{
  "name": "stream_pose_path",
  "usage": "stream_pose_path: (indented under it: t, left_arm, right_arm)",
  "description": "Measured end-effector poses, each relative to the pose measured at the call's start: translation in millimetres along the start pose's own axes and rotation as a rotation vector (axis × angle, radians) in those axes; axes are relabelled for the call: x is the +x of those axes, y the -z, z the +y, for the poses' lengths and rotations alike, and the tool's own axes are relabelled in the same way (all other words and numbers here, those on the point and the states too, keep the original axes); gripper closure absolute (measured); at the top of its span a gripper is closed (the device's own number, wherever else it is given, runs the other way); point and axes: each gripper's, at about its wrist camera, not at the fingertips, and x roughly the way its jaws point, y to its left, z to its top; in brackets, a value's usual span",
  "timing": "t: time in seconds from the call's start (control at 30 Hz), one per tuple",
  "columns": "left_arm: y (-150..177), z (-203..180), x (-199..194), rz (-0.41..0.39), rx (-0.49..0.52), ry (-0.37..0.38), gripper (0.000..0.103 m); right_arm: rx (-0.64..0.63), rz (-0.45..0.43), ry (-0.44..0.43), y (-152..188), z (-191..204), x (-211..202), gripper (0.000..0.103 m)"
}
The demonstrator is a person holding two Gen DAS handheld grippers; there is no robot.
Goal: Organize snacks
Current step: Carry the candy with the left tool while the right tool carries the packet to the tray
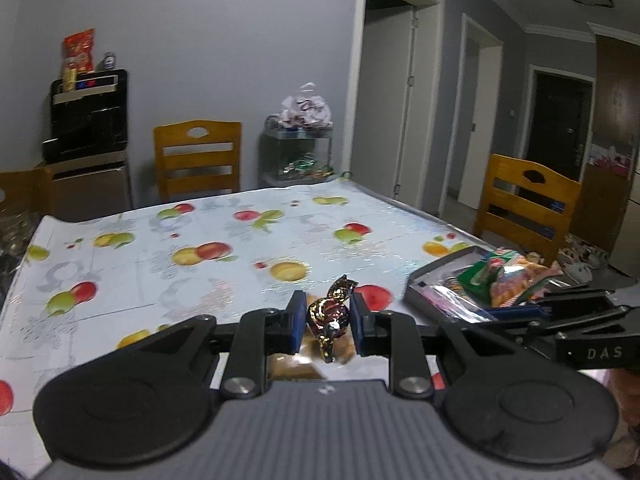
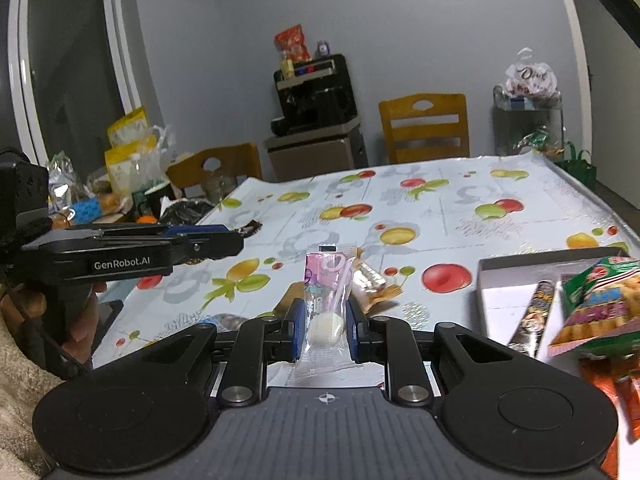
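Observation:
My left gripper [image 1: 326, 320] is shut on a dark foil-wrapped candy [image 1: 330, 316] and holds it above the fruit-print table [image 1: 160, 272]. My right gripper [image 2: 323, 322] is shut on a clear lollipop packet with a pink label [image 2: 326, 300]. A grey tray [image 1: 436, 270] at the right holds several snack bags, among them a green one [image 1: 486, 274]. In the right wrist view the tray [image 2: 512, 264] holds a green snack bag [image 2: 600, 300] and a dark stick snack [image 2: 536, 312]. The left gripper shows at the left in the right wrist view [image 2: 224, 236]. The right gripper body shows at the right in the left wrist view [image 1: 580, 320].
Tan wrapped snacks [image 2: 372, 284] lie on the table just ahead of the right gripper. Orange packets [image 2: 616, 392] lie by the tray. Wooden chairs [image 1: 198, 158] [image 1: 524, 204] stand around the table. A cluttered side surface with bags [image 2: 128, 160] is at the left.

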Motion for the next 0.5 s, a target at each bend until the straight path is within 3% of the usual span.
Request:
stream_pose_path:
  t: [0.5]
  left_arm:
    - [-17, -71, 27, 0.011, 0.099, 0.145, 0.082]
  right_arm:
    - [0.040, -0.072, 0.048, 4, -40, -46, 0.080]
